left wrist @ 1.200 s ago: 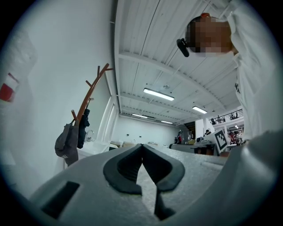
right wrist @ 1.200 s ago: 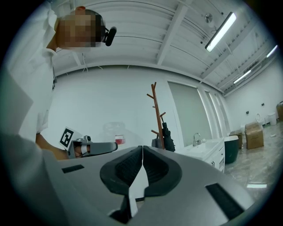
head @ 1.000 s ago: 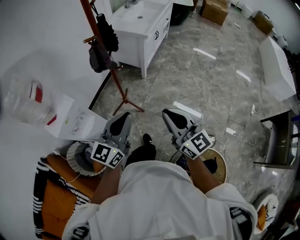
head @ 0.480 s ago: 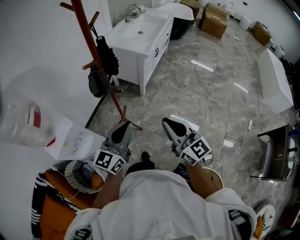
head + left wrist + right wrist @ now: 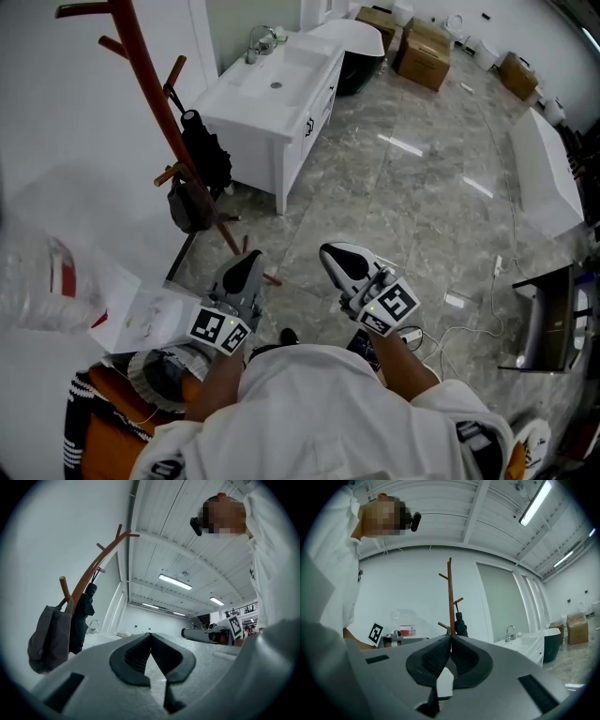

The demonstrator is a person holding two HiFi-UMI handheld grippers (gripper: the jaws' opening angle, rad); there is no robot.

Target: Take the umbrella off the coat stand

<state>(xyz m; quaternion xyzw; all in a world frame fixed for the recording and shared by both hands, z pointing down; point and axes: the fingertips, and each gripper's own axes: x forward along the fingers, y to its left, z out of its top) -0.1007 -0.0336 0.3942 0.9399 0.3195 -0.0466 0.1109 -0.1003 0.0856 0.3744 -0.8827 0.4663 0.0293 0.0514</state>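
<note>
A folded black umbrella (image 5: 206, 150) hangs from a peg of the red-brown coat stand (image 5: 150, 103), above a grey bag (image 5: 190, 208) on a lower peg. My left gripper (image 5: 246, 265) is shut and empty, close to the stand's foot and well below the umbrella. My right gripper (image 5: 336, 258) is shut and empty too, a little further right. In the left gripper view the umbrella (image 5: 82, 616) and bag (image 5: 49, 637) hang at the left, beyond the shut tips (image 5: 150, 634). The right gripper view has the umbrella (image 5: 460, 625) just past its shut tips (image 5: 451, 637).
A white vanity with a sink (image 5: 277, 84) stands right behind the stand. Cardboard boxes (image 5: 427, 42) sit further back. A cable (image 5: 469, 309) lies on the marble floor at the right. A plastic jar (image 5: 37, 281) and a paper sheet (image 5: 155, 314) are at the left.
The person has walked forward, and both grippers are now nearer the coat stand. The stand, umbrella and bag look larger and lower in the head view. Both grippers stayed shut.
</note>
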